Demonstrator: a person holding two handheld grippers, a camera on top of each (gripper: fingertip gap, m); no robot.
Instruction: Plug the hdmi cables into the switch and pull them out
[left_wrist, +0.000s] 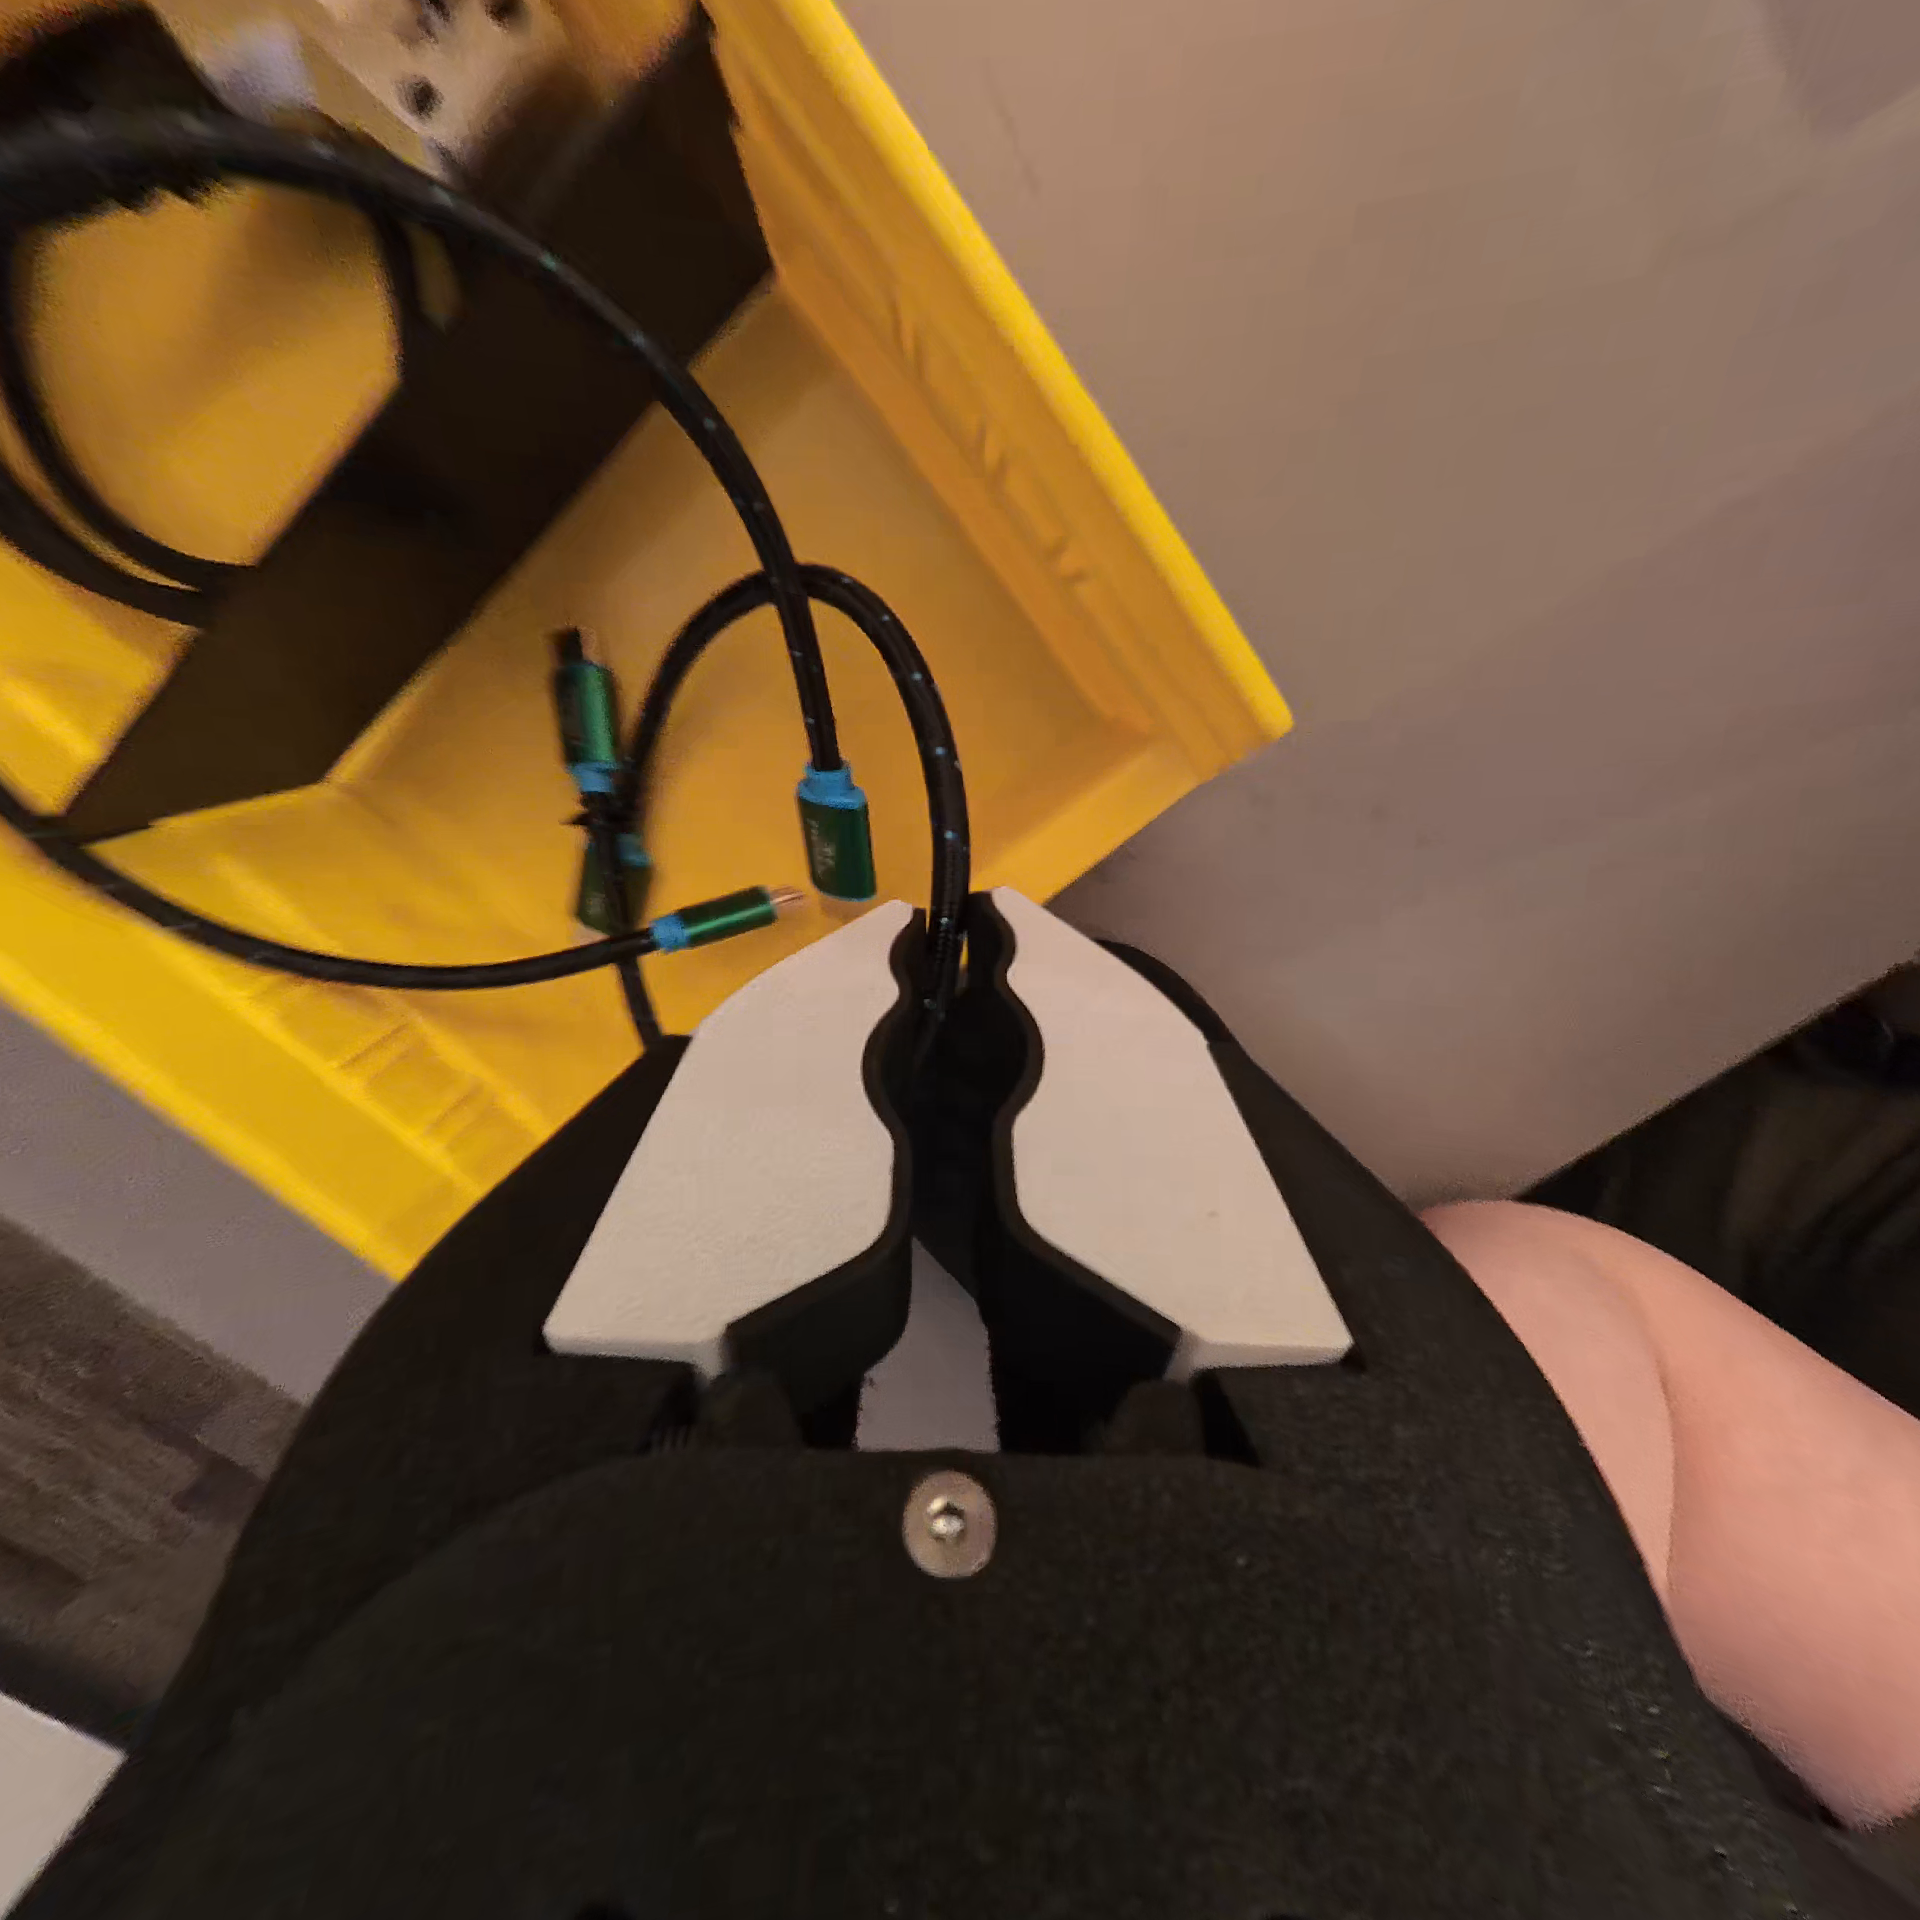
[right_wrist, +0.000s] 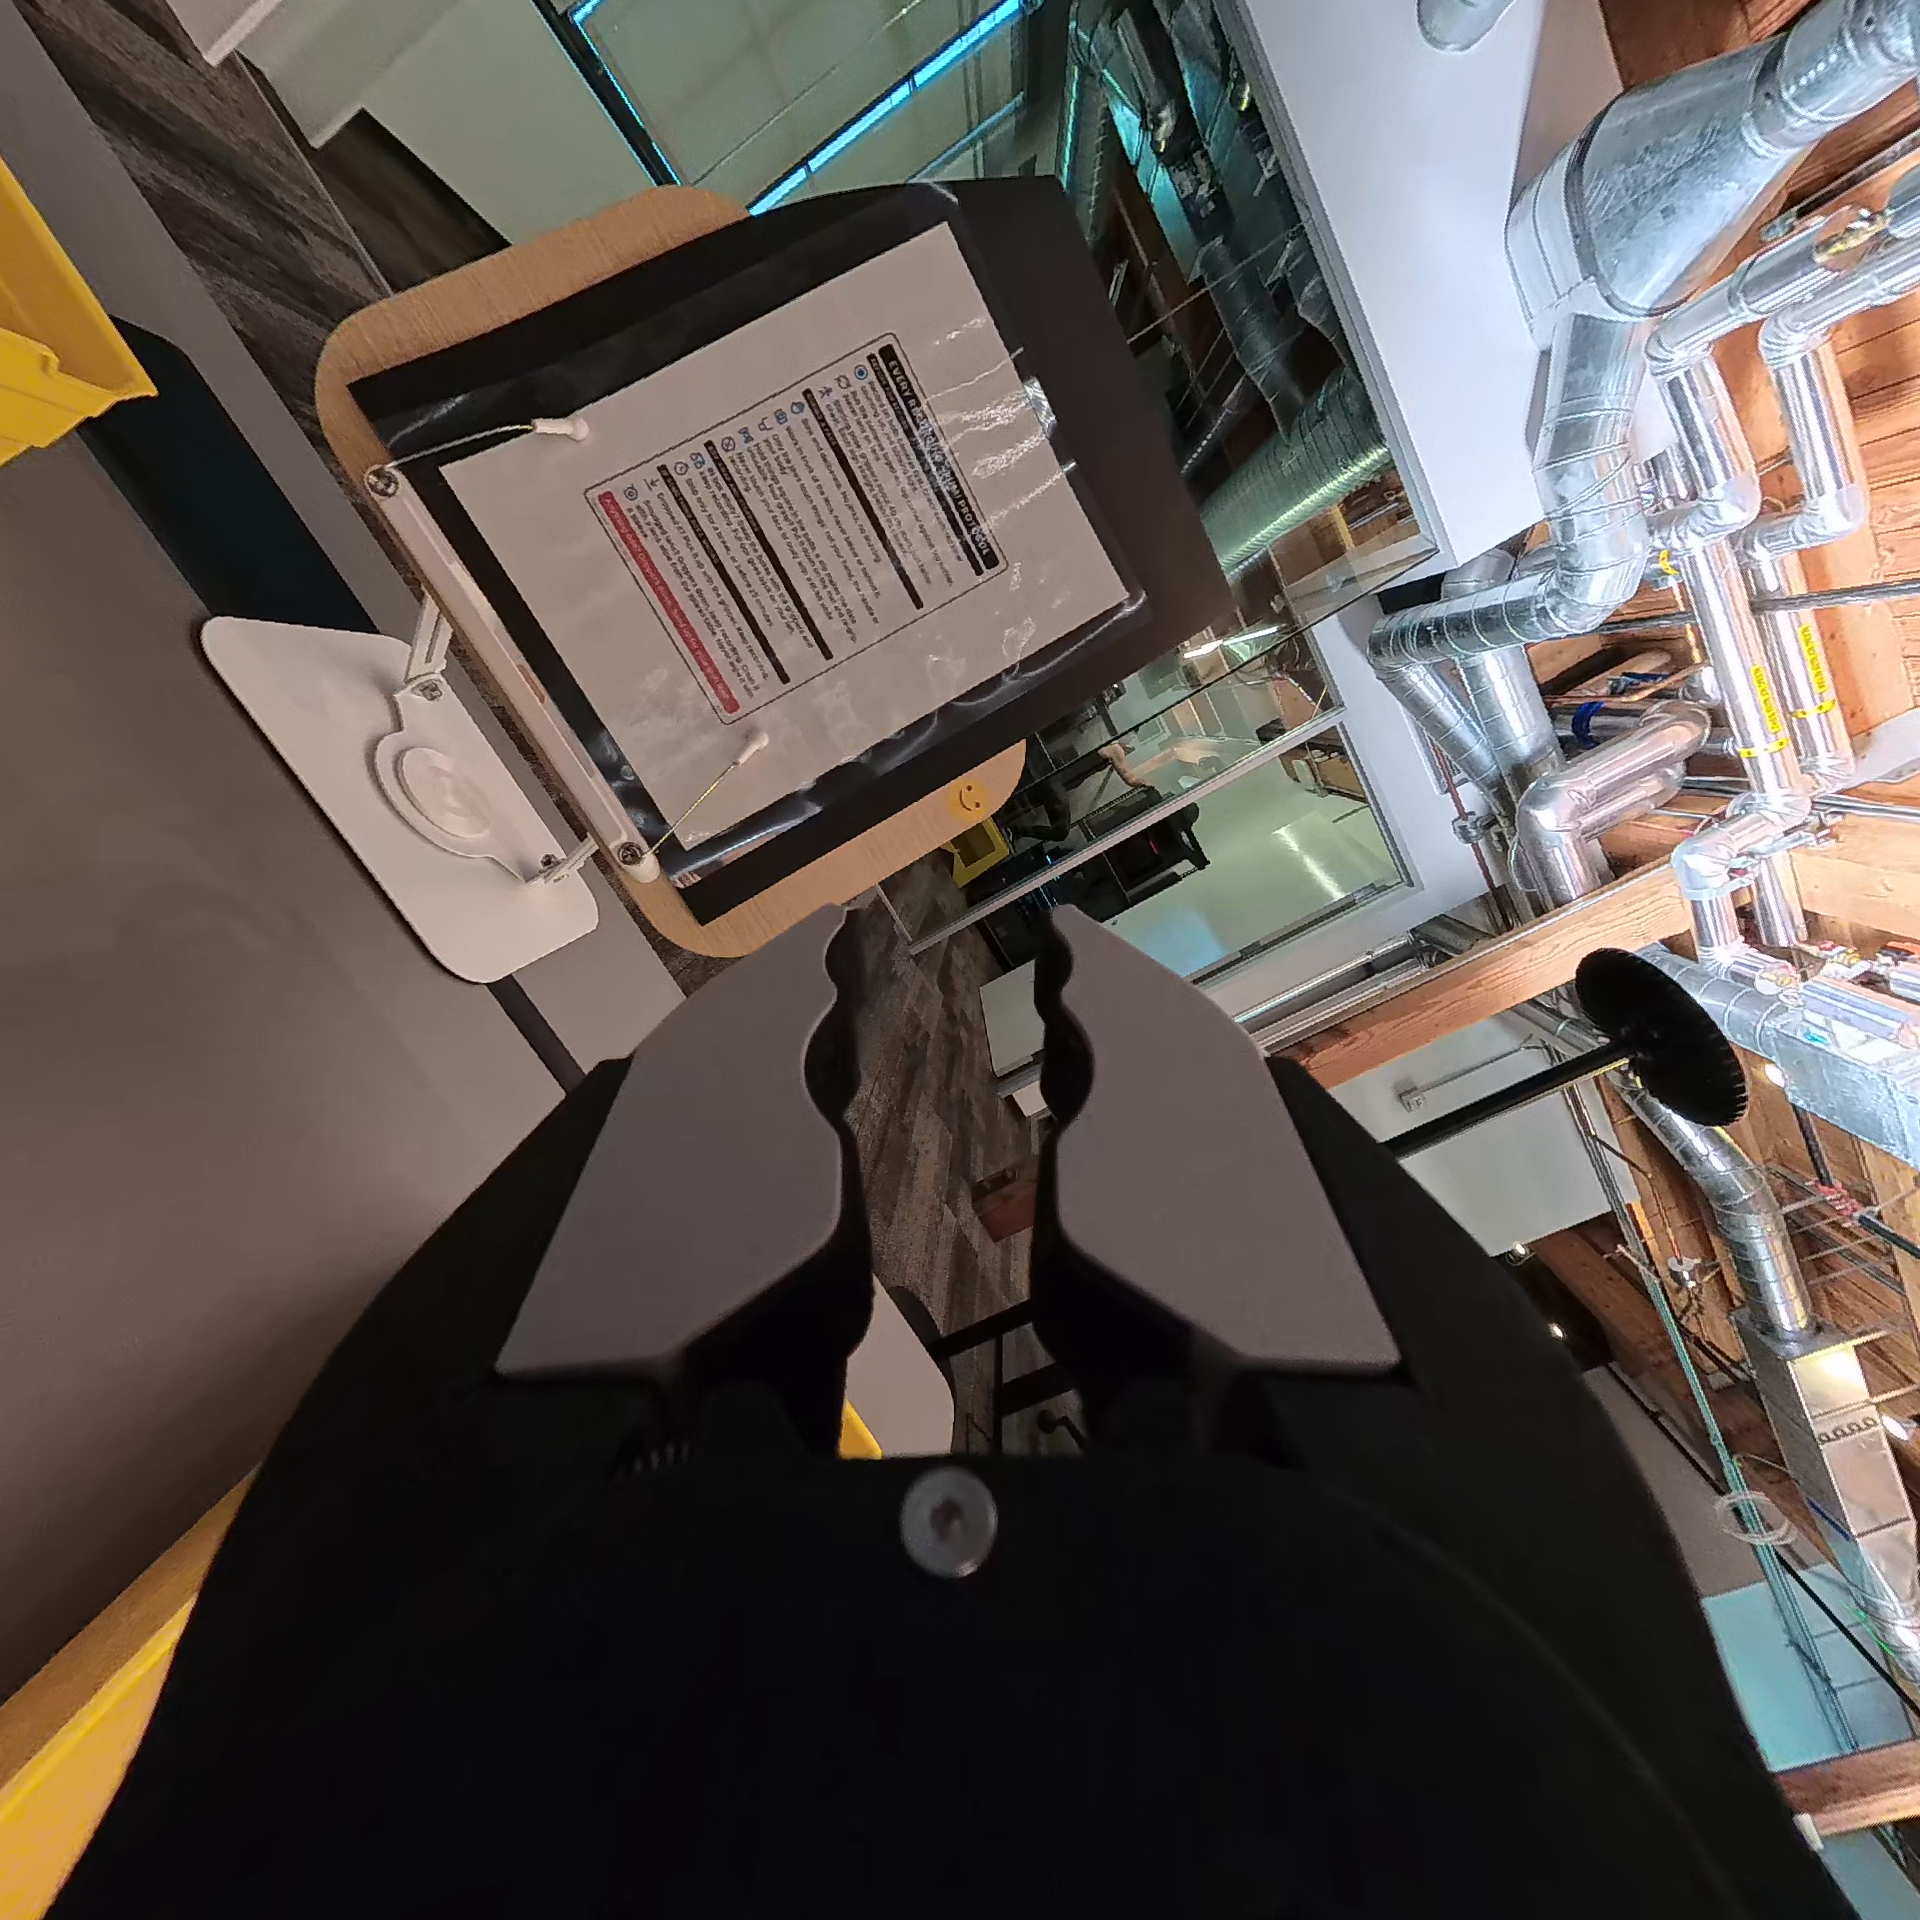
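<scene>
In the left wrist view, my left gripper (left_wrist: 953, 920) is shut on a black braided HDMI cable (left_wrist: 925, 727) and holds it above a yellow bin (left_wrist: 1039, 436). The cable loops up from the jaws and back down. Several green plugs with blue collars hang or lie over the bin: one (left_wrist: 836, 840) just left of my fingertips, one (left_wrist: 722, 920) lying sideways, others (left_wrist: 587, 717) blurred farther left. More cable (left_wrist: 312, 177) coils at the upper left. No switch shows. In the right wrist view, my right gripper (right_wrist: 948, 925) is open and empty, pointing away into the room.
A dark box (left_wrist: 436, 488) stands in the bin. The bin rests on a light table (left_wrist: 1507, 520). A person's arm (left_wrist: 1714, 1475) is at the right. The right wrist view shows a printed sheet on a wooden board (right_wrist: 727, 540), a white base plate (right_wrist: 416, 800) and ceiling pipes (right_wrist: 1714, 520). Left tips to right tips: about 45 cm.
</scene>
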